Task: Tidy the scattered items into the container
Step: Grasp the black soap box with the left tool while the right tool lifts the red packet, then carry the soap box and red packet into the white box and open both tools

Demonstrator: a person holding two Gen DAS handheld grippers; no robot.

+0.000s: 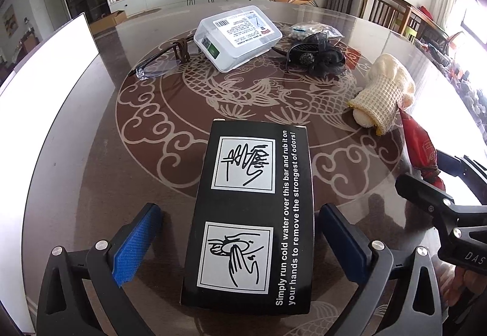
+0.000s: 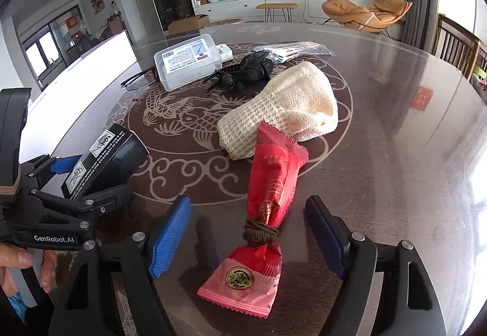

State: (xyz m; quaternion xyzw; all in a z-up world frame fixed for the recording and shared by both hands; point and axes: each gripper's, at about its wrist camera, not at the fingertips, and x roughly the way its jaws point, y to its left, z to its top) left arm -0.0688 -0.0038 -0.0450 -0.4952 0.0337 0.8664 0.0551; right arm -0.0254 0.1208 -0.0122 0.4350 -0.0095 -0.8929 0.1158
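Two sets of tongs are in play, each straddling its own item. In the left wrist view, the left tongs [image 1: 240,241] are spread wide around the black box [image 1: 252,214], blue pads standing clear of both long sides, pinching nothing. The box lies flat on the tabletop [image 1: 91,153]; if the pads close off-centre, I judge the slick cardboard could swivel or skid across the glossy top. The white container [image 1: 36,98] sits at the left edge, well apart.

In the right wrist view, the right tongs [image 2: 248,238] are equally spread, flanking the red packet [image 2: 268,205] near its string-tied waist, no contact visible. The packet's tip touches the knitted glove [image 2: 283,110], so lifting might drag the glove; crinkly film could also slip free.
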